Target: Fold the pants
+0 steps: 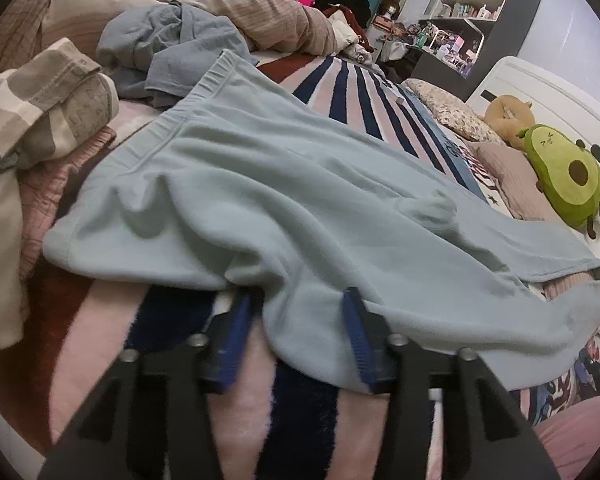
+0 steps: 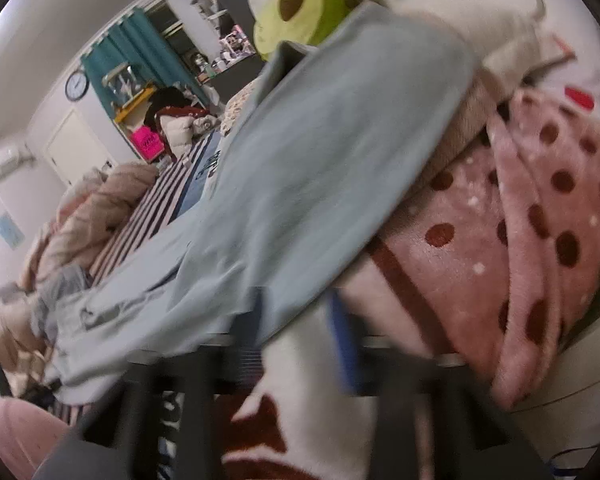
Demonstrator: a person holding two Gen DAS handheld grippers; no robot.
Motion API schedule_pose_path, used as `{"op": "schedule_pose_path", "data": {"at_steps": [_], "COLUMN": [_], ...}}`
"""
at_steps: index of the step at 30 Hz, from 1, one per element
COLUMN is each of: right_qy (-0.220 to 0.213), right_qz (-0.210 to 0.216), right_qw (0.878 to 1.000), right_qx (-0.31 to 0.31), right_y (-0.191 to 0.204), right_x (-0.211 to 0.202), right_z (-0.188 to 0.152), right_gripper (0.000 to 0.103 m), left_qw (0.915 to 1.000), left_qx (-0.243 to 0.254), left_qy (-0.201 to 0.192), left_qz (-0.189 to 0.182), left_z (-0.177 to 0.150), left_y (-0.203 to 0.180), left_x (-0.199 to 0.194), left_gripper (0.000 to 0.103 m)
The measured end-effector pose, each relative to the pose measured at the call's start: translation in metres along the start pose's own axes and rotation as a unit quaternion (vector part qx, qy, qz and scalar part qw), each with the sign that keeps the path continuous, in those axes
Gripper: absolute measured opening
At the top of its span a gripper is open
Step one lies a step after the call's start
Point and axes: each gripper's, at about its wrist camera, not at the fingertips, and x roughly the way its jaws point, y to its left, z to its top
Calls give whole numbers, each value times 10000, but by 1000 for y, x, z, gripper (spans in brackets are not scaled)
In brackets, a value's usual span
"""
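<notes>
Light blue sweatpants (image 1: 300,200) lie spread across the striped bed cover, waistband at the far left, legs running right. My left gripper (image 1: 300,300) is open at the near edge of the pants, its blue-padded fingers (image 1: 236,328) straddling a fold of the fabric. In the right wrist view the same pants (image 2: 320,160) drape over a pink dotted blanket. My right gripper (image 2: 296,320) is open with the leg's edge between its fingers; the view is blurred.
A striped blanket (image 1: 364,92) covers the bed. A grey-blue garment (image 1: 168,48) and patterned clothes (image 1: 40,112) lie at the left. An avocado plush (image 1: 564,176) sits by the headboard. The pink dotted blanket (image 2: 520,240) is bunched at the right.
</notes>
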Motion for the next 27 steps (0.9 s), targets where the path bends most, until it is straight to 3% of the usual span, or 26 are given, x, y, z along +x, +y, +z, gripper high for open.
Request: {"op": "schedule_pose_path", "data": {"at_steps": [2,4,8,9,10,11,12,15,21,27], "right_qy": [-33,-145,-180,-179,-184,-186,-203,-293,-659,-767], "right_qz": [19,-223,-407,-443,-473,-472,-384,-205,43,168], "right_qw": [10000,9996,9989,9986,9982,9980,9982,9983,9964,9940], "right_qx": [-8,-113,-112,-227,-315,-385,-407,-460,-527,-765], "right_y": [-4,-5,-5,-2,0,1,1,-2,3,17], "right_x": [6,12,21,21,21,21,18,8,-11,-10], "right_z": [6,15,30,31,31,31,32,34,48,61], "right_gripper": [40,40,40,35,14,4,4,3,3,2], "left_qw": [10000,9999,9992,9988,9983,9977,9978,9980,9930,9905], "left_qx": [25,109,76,154,244,348,386,442,857,1064], "left_qy": [14,9,-27,-10,-26,-24,10,-78,-575,-620], "left_qz": [-16,109,379,456,526,578,533,437,574,618], "left_z": [1,3,9,10,11,13,16,24,49,58], "left_y": [-1,-4,-9,-13,-17,-21,-23,-28,-45,-54], "left_x": [4,6,11,14,16,18,19,16,-11,-20], "left_gripper": [54,59,62,57,38,26,11,5,4,4]}}
